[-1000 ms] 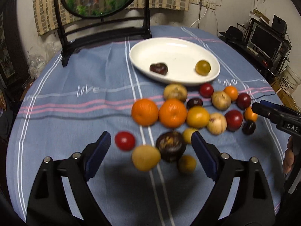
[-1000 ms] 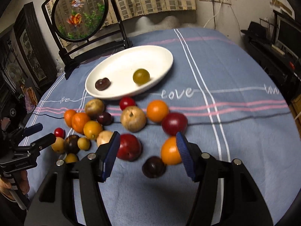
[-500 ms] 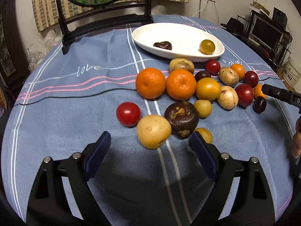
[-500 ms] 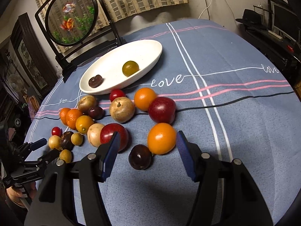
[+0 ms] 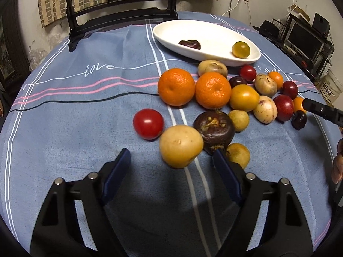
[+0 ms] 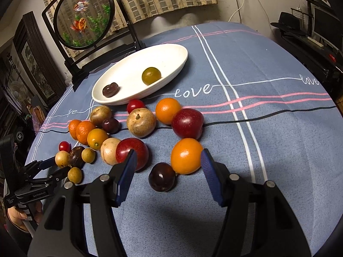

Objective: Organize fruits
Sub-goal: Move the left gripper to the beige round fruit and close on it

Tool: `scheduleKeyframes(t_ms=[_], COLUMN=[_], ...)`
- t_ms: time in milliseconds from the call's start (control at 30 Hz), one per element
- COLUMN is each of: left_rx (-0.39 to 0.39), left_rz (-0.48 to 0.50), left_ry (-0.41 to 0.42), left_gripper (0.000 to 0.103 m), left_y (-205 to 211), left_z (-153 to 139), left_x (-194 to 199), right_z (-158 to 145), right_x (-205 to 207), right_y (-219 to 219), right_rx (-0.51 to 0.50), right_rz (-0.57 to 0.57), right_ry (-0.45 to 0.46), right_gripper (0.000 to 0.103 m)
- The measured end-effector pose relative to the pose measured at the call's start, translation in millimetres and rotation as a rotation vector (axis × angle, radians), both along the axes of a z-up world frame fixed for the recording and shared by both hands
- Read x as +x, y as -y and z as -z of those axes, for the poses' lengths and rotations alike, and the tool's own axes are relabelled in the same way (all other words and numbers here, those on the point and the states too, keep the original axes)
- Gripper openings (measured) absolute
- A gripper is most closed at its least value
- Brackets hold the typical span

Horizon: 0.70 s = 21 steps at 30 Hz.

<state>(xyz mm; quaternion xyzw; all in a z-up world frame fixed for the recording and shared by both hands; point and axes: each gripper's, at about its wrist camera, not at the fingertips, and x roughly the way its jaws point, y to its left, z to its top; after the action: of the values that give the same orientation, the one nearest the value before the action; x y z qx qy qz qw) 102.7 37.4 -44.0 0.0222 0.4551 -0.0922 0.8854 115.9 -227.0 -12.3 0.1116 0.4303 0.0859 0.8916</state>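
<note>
Several fruits lie loose on the blue tablecloth in front of a white oval plate, which holds a dark fruit and a green-yellow fruit. My left gripper is open, just short of a yellow round fruit and a dark purple fruit; a red tomato lies to their left. My right gripper is open, its jaws either side of a dark plum and an orange fruit. The plate also shows in the right wrist view.
A round fish picture on a black stand stands behind the plate. The cloth-covered round table drops off at its edges; furniture and electronics stand to the right. The other gripper shows at each view's edge.
Both grippers have moved forward and lower toward the fruits, which now appear larger and closer to the jaws. No fruit has moved.
</note>
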Motion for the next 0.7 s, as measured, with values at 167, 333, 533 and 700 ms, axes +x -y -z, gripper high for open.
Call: scheduleKeyframes(t_ms=[167, 333, 533, 700], left_rx=[-0.019, -0.025, 0.001, 0.001], left_rz=[0.031, 0.033, 0.047, 0.031], left_ry=[-0.003, -0.010, -0.016, -0.024], left_gripper=[0.055, 0.054, 0.054, 0.049], left_y=[1, -6, 0, 3], left_z=[-2, -1, 2, 2], left_x=[-1, -1, 5, 15], right_z=[0, 1, 0, 0], right_x=[0, 0, -1, -1], right_y=[0, -1, -2, -2], right_rx=[0.000, 0.001, -0.002, -0.004], right_rz=[0.000, -0.001, -0.003, -0.004], right_ry=[-0.001, 0.000, 0.002, 0.002], right_gripper=[0.062, 0.062, 0.062, 0.062])
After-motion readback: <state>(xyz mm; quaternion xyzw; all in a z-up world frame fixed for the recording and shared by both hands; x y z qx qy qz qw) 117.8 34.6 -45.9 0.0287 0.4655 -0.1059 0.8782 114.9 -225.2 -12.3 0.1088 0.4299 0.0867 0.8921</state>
